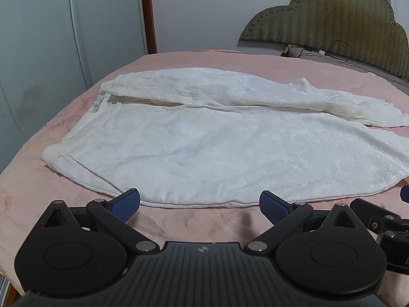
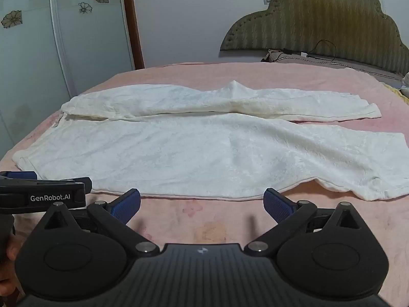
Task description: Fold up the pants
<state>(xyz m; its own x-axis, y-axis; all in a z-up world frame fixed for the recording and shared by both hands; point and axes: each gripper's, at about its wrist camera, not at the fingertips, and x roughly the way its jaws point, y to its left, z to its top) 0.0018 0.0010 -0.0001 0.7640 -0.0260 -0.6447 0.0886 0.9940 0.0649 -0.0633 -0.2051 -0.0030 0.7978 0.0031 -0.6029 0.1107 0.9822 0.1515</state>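
I see white textured fabric pants [image 1: 217, 140] spread flat on pink-blanketed bed [image 1: 191, 220], waistband at left, two legs running right, far leg lying just beside near one. My left claw [image 1: 199, 206] spread wide, blue pads bare, hovering over blanket just short of near hem, nothing between fingers. My right claw [image 2: 202, 204] likewise spread wide, empty, near same edge. Left claw body visible at left of right view. Olive padded headboard [image 2: 319, 23] behind bed, black cable [image 2: 324, 51] at its base.
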